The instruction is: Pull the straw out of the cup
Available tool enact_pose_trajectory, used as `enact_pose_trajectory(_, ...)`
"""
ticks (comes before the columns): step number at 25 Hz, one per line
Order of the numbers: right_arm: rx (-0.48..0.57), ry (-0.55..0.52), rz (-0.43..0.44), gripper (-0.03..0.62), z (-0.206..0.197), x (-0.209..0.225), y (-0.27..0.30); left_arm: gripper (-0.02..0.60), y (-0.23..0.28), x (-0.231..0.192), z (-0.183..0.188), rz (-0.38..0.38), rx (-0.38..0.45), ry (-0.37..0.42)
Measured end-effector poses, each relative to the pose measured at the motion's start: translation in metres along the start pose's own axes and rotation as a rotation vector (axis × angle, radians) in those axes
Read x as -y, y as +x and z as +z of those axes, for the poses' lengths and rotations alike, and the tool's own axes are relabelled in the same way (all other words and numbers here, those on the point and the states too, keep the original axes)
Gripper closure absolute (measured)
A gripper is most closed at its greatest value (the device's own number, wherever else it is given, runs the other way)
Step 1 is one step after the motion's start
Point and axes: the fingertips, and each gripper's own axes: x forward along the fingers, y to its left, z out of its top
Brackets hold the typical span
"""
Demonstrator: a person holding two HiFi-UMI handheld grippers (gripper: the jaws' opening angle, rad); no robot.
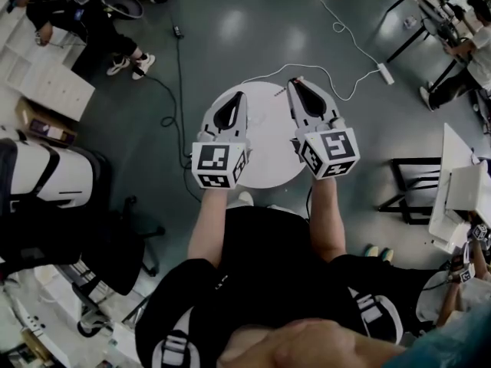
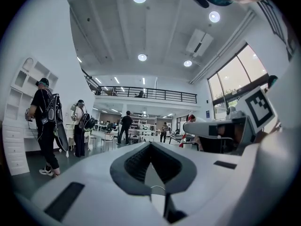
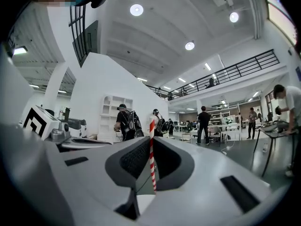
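Cable (image 1: 337,27) snakes at one o'clock beyond the round table (image 1: 268,167), half hidden under the left gripper (image 2: 150,144), closed empty, and right gripper (image 3: 150,138) clamping the striped straw (image 3: 152,166).

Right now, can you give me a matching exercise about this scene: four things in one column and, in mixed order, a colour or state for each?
Things:
1. left gripper
2. right gripper
3. straw
4. table

Colours or states:
A. red and white stripes
B. round and white
C. shut, with nothing between the jaws
D. shut on the straw

Pairs: 1-C, 2-D, 3-A, 4-B
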Motion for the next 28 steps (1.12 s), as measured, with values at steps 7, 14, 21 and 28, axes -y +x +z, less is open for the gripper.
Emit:
enact_pose_trajectory(7,-0.023,0.029,0.018,0.560,-0.012,0.000,0.003,0.574,-0.003,-0.003,-0.003,0.012,-0.006,0.002)
enact_pose_trajectory(14,-0.027,0.027,0.036,0.560,-0.016,-0.005,0.011,0.574,-0.006,-0.011,-0.006,0.034,-0.011,-0.001)
enact_pose_trajectory(21,-0.032,0.028,0.043,0.560,-0.020,-0.008,0.016,0.574,-0.004,-0.018,-0.006,0.033,-0.004,-0.021)
enact_pose_trajectory(28,-0.037,0.032,0.046,0.560,-0.024,-0.001,0.019,0.574,0.006,-0.016,-0.010,0.026,-0.012,-0.020)
